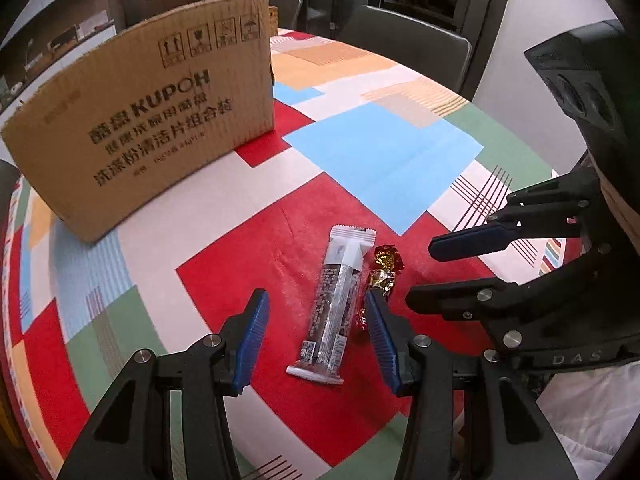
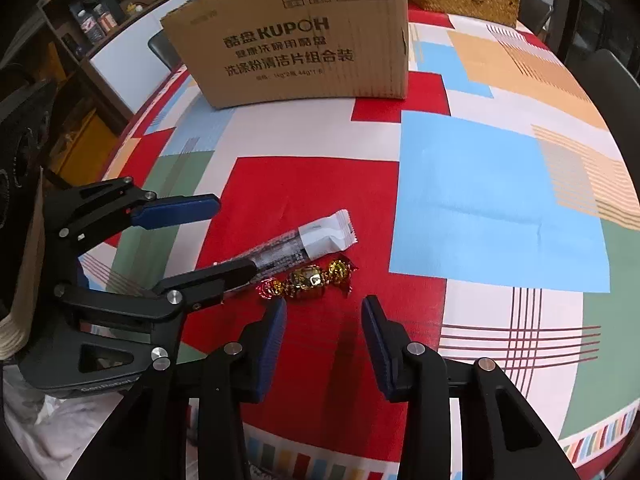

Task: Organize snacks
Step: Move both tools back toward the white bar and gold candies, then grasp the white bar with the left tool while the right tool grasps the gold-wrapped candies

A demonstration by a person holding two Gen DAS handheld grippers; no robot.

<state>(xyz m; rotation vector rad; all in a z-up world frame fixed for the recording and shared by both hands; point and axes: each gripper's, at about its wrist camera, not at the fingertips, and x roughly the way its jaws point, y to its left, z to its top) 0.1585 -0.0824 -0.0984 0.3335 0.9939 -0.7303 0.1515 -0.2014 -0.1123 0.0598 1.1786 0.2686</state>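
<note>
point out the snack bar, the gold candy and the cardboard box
snack bar (image 1: 334, 308): left wrist view, middle of wrapper
gold candy (image 2: 306, 278): right wrist view, wrapped centre
cardboard box (image 2: 296, 44): right wrist view, printed front face

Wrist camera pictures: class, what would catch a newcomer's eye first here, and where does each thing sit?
The big cardboard box standing at the table's far side, on the bright patchwork tablecloth. Nearer, on a red patch, a long snack bar lies beside a gold-foil candy. The open left gripper straddles the bar; the open right gripper hovers near the candy.
</note>
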